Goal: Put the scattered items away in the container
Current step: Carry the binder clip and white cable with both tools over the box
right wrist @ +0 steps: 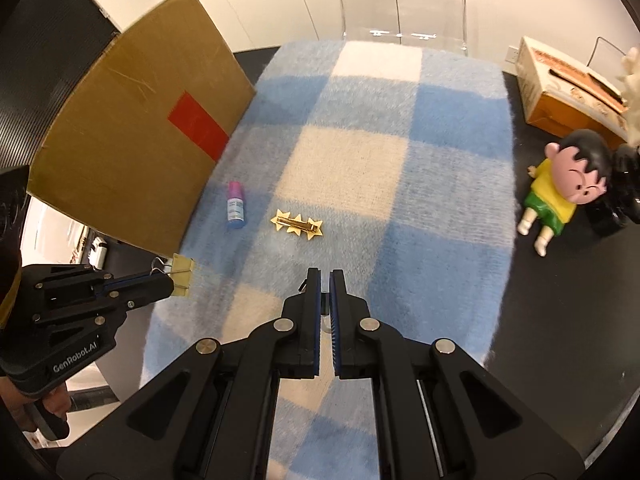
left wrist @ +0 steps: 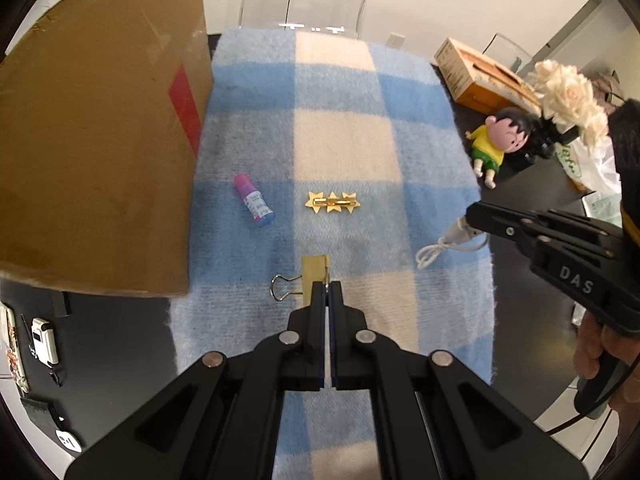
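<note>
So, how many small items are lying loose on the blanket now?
2: the purple tube near the cardboard box, and the gold star hair clip at mid-blanket. The box may hide others.

Checked blanket (left wrist: 344, 132) on black table (right wrist: 560, 280)

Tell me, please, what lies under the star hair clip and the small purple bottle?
The star hair clip and the small purple bottle both lie on the blue-and-cream checked blanket. What is beneath the blanket there is covered.
</note>
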Demonstrator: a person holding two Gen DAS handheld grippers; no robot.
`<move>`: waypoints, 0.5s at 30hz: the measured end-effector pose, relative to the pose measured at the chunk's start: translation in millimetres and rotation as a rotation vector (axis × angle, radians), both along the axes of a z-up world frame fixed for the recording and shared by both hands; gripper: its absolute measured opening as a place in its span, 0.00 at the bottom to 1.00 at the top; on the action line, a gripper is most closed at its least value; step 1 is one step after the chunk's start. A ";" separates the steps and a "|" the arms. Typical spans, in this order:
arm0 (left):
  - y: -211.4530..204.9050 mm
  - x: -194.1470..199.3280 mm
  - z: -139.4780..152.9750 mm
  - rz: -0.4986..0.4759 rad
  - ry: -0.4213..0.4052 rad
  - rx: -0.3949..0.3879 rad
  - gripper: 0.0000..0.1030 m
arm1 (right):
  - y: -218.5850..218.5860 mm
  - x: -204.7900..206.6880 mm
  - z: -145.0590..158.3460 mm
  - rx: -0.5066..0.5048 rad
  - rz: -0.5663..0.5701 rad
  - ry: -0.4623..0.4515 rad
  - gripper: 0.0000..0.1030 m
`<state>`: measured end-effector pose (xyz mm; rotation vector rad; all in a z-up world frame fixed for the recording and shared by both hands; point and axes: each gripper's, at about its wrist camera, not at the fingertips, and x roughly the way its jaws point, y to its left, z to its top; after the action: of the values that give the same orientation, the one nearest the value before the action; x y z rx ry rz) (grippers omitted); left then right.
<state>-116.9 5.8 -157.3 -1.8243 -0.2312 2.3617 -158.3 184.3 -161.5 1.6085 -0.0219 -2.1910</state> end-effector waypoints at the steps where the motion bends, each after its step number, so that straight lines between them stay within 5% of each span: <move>1: -1.4 1.7 4.2 0.004 0.005 0.004 0.01 | 0.4 1.6 5.2 0.000 -0.003 0.005 0.04; 15: -2.0 27.2 80.2 0.004 0.098 0.066 0.01 | -17.9 40.9 94.5 0.012 -0.008 0.117 0.04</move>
<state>-89.8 3.9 -77.1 -1.6759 -0.2974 2.4077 -117.4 166.5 -67.0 1.4866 0.0190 -2.2917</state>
